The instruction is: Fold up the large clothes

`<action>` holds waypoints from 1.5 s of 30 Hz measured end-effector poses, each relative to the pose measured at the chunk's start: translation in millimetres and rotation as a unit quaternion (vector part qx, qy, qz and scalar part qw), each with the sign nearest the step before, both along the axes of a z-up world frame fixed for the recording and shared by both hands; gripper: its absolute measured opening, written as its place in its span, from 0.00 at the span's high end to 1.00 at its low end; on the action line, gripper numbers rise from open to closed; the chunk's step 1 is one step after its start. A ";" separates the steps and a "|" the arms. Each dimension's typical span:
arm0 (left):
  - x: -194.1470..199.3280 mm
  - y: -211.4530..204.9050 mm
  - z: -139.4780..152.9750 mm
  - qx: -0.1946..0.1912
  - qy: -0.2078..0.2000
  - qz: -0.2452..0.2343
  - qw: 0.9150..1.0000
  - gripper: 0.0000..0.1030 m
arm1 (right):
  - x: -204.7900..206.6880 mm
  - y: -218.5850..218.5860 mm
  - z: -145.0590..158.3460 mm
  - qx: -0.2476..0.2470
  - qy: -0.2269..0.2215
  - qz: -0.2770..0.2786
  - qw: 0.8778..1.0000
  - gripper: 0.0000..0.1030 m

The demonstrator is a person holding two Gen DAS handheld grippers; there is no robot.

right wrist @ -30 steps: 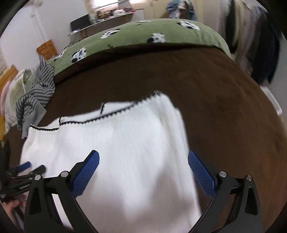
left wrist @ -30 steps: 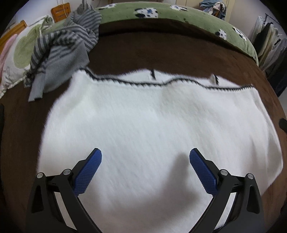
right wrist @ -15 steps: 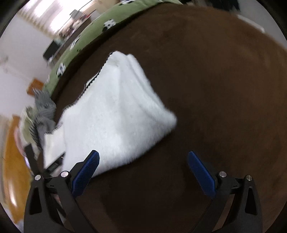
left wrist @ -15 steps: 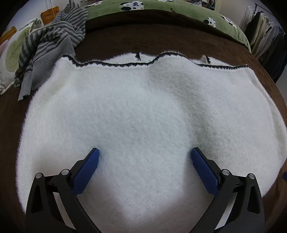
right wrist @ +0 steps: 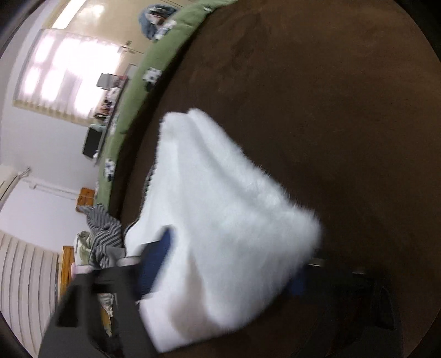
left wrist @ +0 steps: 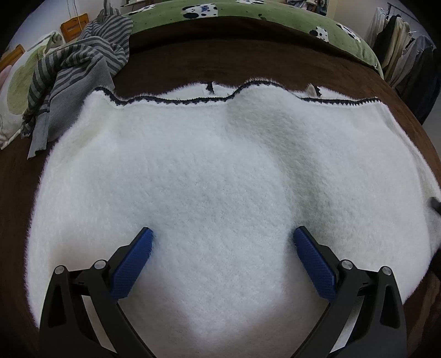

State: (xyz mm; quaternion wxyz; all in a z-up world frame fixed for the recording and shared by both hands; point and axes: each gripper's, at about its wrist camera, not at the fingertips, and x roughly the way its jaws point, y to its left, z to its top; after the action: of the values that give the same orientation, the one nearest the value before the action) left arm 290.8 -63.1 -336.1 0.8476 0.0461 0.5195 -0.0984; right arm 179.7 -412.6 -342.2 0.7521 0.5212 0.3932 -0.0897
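A fluffy white garment (left wrist: 220,170) with a dark knitted trim along its far edge lies spread on the brown bedspread (left wrist: 248,63). My left gripper (left wrist: 222,236) is open, its blue pads resting low on the white fabric. In the right wrist view the image is blurred and rolled; the white garment (right wrist: 220,220) fills the middle, with its right corner between the open fingers of my right gripper (right wrist: 234,264). I cannot tell whether the right pads touch the fabric.
A grey striped garment (left wrist: 80,71) lies crumpled at the far left, partly over the white one's corner. A green spotted cover (left wrist: 248,11) runs along the far edge. Clothes hang at the far right (left wrist: 399,49). A window (right wrist: 66,74) shows in the right wrist view.
My left gripper has come down close over the white garment. My right gripper has swung out past the right edge, rolled over, and come in at the garment's right corner.
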 end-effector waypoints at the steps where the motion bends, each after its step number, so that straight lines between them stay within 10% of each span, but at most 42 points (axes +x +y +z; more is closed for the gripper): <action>1: 0.1 -0.3 0.1 0.001 0.000 0.000 1.000 0.05 | 0.7 -2.7 -0.1 0.008 -0.009 0.005 1.000 0.70; 23: 3.9 -2.8 2.1 0.030 0.020 -0.009 0.999 0.05 | 62.5 127.8 175.9 -0.040 -0.152 0.206 0.966 0.81; 31: -16.9 35.4 40.8 0.025 -0.037 -0.013 0.999 0.06 | 83.8 174.6 196.9 -0.089 -0.150 0.237 0.956 0.81; 45: -90.5 209.4 63.3 0.045 -0.028 0.145 0.988 0.06 | 94.1 315.6 175.5 -0.131 -0.152 0.360 0.911 0.82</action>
State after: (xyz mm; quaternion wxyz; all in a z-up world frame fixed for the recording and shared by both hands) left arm 200.2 146.3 -272.7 0.8639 0.0110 0.5009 0.0507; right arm 273.7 -97.0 -166.8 0.8455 0.2486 0.4200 0.2165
